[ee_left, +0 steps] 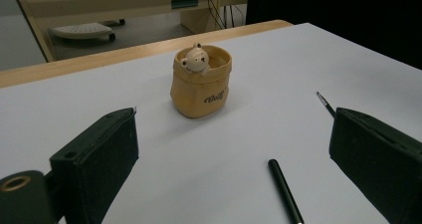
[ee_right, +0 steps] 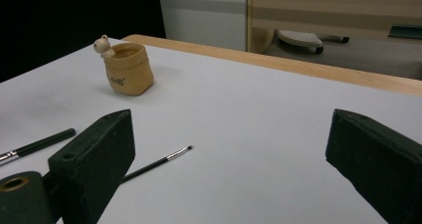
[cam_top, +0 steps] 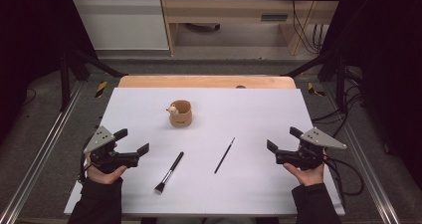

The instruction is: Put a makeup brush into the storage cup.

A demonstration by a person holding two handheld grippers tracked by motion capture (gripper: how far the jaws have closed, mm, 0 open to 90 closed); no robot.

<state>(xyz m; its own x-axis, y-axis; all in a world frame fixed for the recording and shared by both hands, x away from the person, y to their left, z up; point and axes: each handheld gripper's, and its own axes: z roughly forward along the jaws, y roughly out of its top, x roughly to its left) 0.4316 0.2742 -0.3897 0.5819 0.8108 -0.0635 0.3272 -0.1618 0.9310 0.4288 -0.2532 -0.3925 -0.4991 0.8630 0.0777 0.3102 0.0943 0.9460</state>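
Observation:
A tan sack-shaped pot [cam_top: 180, 114] with a small bear figure on its rim stands upright at the middle of the white table top [cam_top: 259, 109]. Nearer me lie a thick make-up brush [cam_top: 169, 172], bristles towards me, and a thin black brush [cam_top: 225, 155]. My left gripper [cam_top: 132, 141] rests at the left, open and empty, pointing towards the pot [ee_left: 201, 82]; the thick brush's handle [ee_left: 285, 189] lies between its jaws' lines and the thin brush's tip [ee_left: 326, 104] shows by the right jaw. My right gripper [cam_top: 283, 139] is open and empty at the right, facing the pot [ee_right: 128, 68], the thin brush [ee_right: 157, 163] and the thick brush [ee_right: 37, 144].
A wooden table edge [cam_top: 206, 81] runs along the far side of the white top. Behind it stand a wooden cabinet [cam_top: 229, 15] and a white panel [cam_top: 122, 20]. Cables [cam_top: 343, 169] trail off the right side, and metal rails [cam_top: 45, 149] flank the table.

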